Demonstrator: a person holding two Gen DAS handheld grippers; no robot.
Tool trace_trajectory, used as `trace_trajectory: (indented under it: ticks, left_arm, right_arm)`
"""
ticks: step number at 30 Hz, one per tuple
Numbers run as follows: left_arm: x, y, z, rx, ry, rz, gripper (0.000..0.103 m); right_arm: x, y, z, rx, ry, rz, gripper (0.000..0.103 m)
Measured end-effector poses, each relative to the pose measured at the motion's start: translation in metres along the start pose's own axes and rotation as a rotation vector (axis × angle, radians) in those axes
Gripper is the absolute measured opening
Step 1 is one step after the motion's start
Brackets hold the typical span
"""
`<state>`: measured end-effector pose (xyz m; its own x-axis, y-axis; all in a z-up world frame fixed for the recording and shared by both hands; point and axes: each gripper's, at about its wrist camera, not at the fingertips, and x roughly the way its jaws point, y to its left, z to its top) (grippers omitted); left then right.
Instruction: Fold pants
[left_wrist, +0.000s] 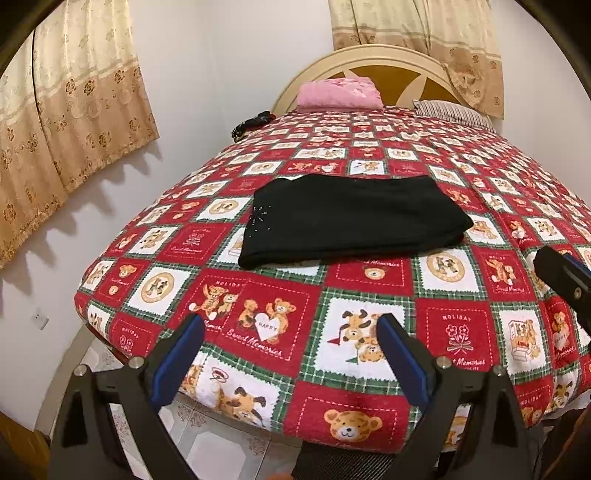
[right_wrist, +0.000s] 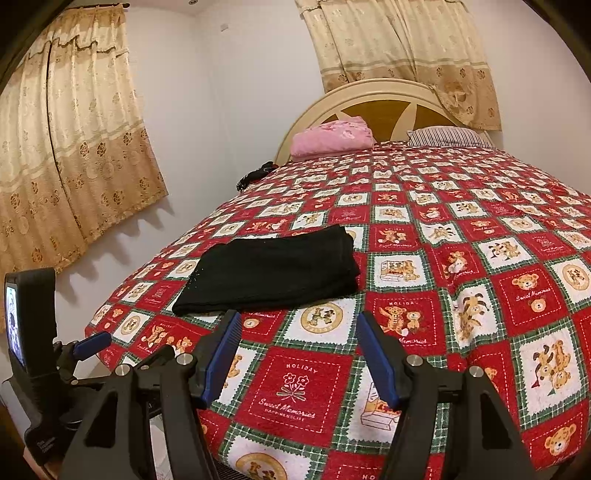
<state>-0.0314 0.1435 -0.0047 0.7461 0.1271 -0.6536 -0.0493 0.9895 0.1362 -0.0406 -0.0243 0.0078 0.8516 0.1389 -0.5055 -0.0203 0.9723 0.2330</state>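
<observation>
Black pants (left_wrist: 351, 218) lie folded in a flat rectangle on the red teddy-bear bedspread (left_wrist: 369, 354); they also show in the right wrist view (right_wrist: 273, 269). My left gripper (left_wrist: 291, 325) is open and empty, held over the foot of the bed, short of the pants. My right gripper (right_wrist: 299, 321) is open and empty, just short of the pants' near edge. In the left wrist view the right gripper (left_wrist: 565, 280) shows at the right edge. In the right wrist view the left gripper (right_wrist: 88, 343) shows at the lower left.
A pink folded cloth (left_wrist: 340, 94) and a striped pillow (left_wrist: 450, 110) lie by the headboard (left_wrist: 369, 59). A dark object (left_wrist: 251, 123) sits at the bed's far left edge. Curtains (left_wrist: 66, 118) hang on the left wall. Tiled floor (left_wrist: 214, 443) lies below the bed's foot.
</observation>
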Motion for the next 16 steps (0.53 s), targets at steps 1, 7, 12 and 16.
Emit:
trace_trajectory:
  ticks: [1, 7, 12, 16]
  left_arm:
    - [-0.0001, 0.0001, 0.0003, 0.0, -0.001, 0.003, 0.096]
    - [-0.003, 0.0003, 0.0019, -0.003, -0.024, 0.028, 0.096]
    - [-0.0031, 0.0037, 0.0043, -0.026, -0.024, -0.031, 0.096]
    - [-0.0018, 0.002, 0.0065, -0.016, -0.024, -0.03, 0.096]
  right_arm:
    - [-0.0001, 0.0001, 0.0, 0.0, 0.0, 0.0, 0.066]
    - [-0.0008, -0.0024, -0.0004, 0.006, -0.005, -0.007, 0.066]
    - [-0.0041, -0.0062, -0.0004, 0.012, -0.015, -0.016, 0.066]
    - [-0.0042, -0.0081, -0.0002, 0.021, -0.015, -0.017, 0.066]
